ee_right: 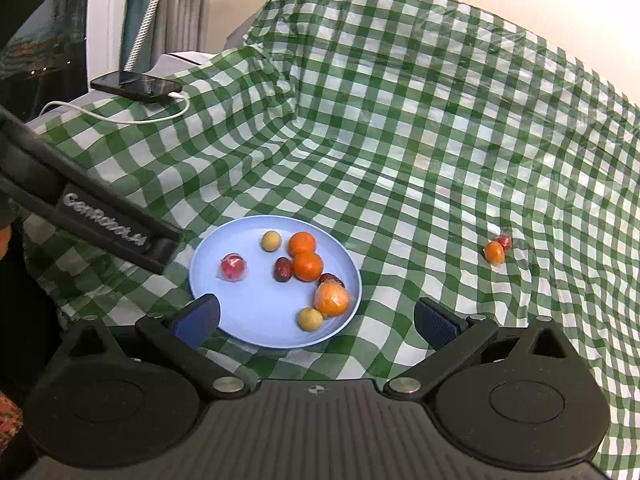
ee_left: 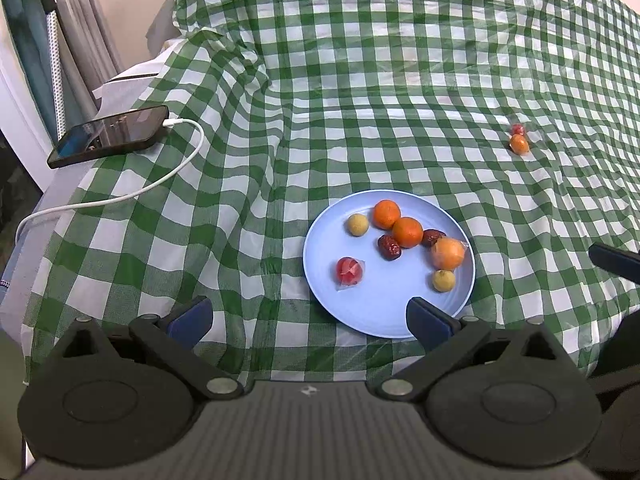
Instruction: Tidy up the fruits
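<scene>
Lying well apart from the blue plate (ee_right: 276, 332), the two stray fruits (ee_right: 496, 249) sit forward-right of the right gripper (ee_right: 318, 318), the nearer one, both grippers spread wide and empty.

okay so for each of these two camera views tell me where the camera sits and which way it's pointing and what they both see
Left wrist: on the left gripper, facing forward and down over the cloth at the plate; its open fingers show, plus the right gripper's fingertip at the right edge.
Right wrist: on the right gripper, facing forward and down, plate left of centre; its open fingers and the left gripper show.
Shared: plate, phone, two loose fruits on the cloth.
</scene>
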Demonstrator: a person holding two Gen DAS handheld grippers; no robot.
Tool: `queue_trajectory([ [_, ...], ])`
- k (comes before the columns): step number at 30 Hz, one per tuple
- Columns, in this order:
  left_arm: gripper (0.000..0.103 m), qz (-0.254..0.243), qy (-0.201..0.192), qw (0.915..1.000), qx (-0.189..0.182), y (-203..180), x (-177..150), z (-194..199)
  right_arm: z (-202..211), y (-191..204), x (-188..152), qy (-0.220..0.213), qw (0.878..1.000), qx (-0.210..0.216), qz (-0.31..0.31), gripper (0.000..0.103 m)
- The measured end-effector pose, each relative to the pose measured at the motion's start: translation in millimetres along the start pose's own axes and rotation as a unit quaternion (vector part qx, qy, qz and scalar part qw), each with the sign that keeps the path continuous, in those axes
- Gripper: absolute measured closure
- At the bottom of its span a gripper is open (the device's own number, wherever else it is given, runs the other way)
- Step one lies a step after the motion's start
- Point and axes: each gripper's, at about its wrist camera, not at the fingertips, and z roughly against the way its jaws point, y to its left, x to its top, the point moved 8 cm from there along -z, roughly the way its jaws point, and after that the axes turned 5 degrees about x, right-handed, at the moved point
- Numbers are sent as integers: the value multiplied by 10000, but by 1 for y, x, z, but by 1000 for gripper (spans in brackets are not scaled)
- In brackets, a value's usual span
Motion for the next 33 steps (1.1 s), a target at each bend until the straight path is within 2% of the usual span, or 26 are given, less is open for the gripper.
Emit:
queue_trajectory([
  [5, 0, -50, 110, 9999, 59, -4, 4, -7, -8, -31, -3, -51, 9992, -274, -279, 1],
  [9, 0, -64, 251, 9997, 26, -13, 13, -17, -16, -76, -8, -92, 9961, -644, -592, 1],
  [14, 0, -119, 365, 9993, -9, -33, 32, -31, -38, -152, -9, -225, 9894, -1143, -871, 1],
  [19, 0, -130, 540, 9984, -127, -57, 53, -51, -85, -241, -3, -478, 9826, -1465, -1040, 1],
  [22, 0, -152, 665, 9975, -183, -73, 66, -67, -123, -290, 4, -670, 9837, -1264, -1089, 1],
  [27, 0, -238, 869, 9958, -147, -100, 87, -100, -199, -359, 9, -401, 9832, -821, -1578, 1],
  [31, 0, -311, 969, 9947, -128, -117, 101, -124, -250, -390, 12, -187, 9828, -641, -1719, 2],
  [33, 0, -344, 988, 9944, -127, -126, 106, -134, -271, -394, 12, -131, 9856, -541, -1594, 8],
])
